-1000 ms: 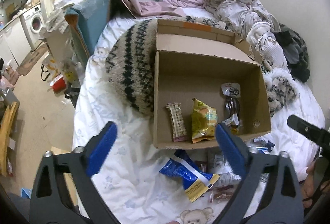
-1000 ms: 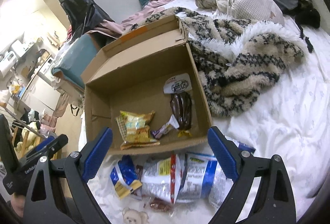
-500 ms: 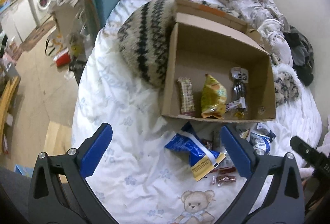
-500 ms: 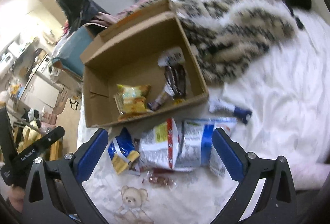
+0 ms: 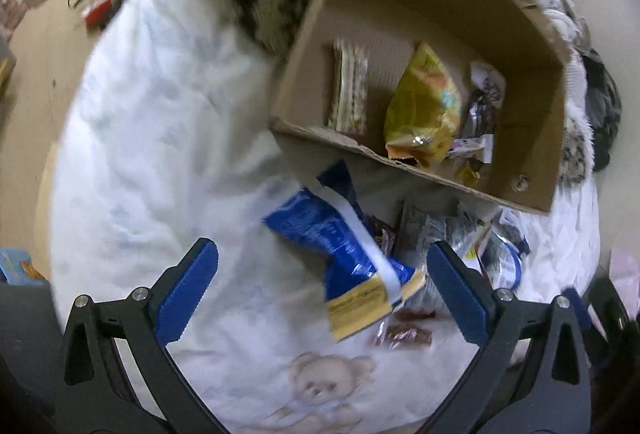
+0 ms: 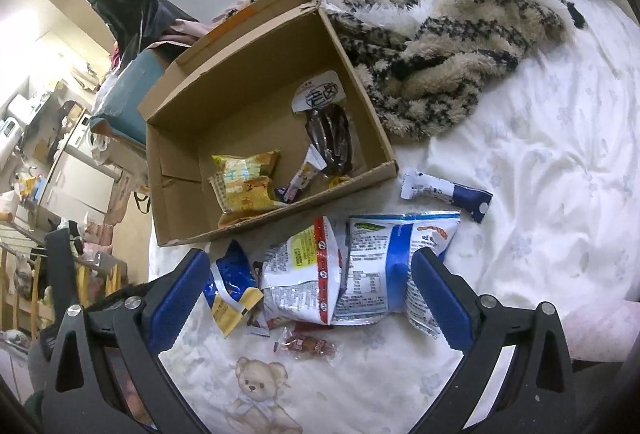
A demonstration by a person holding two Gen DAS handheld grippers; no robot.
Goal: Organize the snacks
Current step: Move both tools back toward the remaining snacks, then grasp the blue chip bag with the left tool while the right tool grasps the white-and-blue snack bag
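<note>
Both grippers are hovering over the bed with jaws spread wide and nothing in them. The left gripper (image 5: 320, 290) hangs right above a blue bag (image 5: 336, 246) with a white stripe and a yellow end; that view is motion-blurred so no print on it is readable. The right gripper (image 6: 310, 298) sits over the loose pile just near of the box (image 6: 192, 138).

The box is open cardboard, lying on the white sheet (image 6: 540, 162) with a fuzzy patterned blanket (image 6: 440, 46) touching its far right side. Inside: a yellow bag (image 6: 244, 182) near the front wall, a dark pack (image 6: 330, 138) with a white round label that has bold characters on it (I can't read them properly), and a small purple-and-white stick (image 6: 304, 174) leaning between those two. The left view also shows a striped bar (image 5: 350, 86) on the left of the yellow bag.

Outside the box, near side, left to right: the blue bag, a white bag (image 6: 304, 282) with a red strip and a yellow patch of tiny print, then a blue-and-white bag (image 6: 384, 266) showing a nutrition table, too small to read. A small brown wrapped candy (image 6: 308, 346) lies nearest. Off to the right, apart from the pile, is a navy-and-white tube pack (image 6: 444, 190). A bear print (image 6: 256, 382) is on the sheet by the grippers.
</note>
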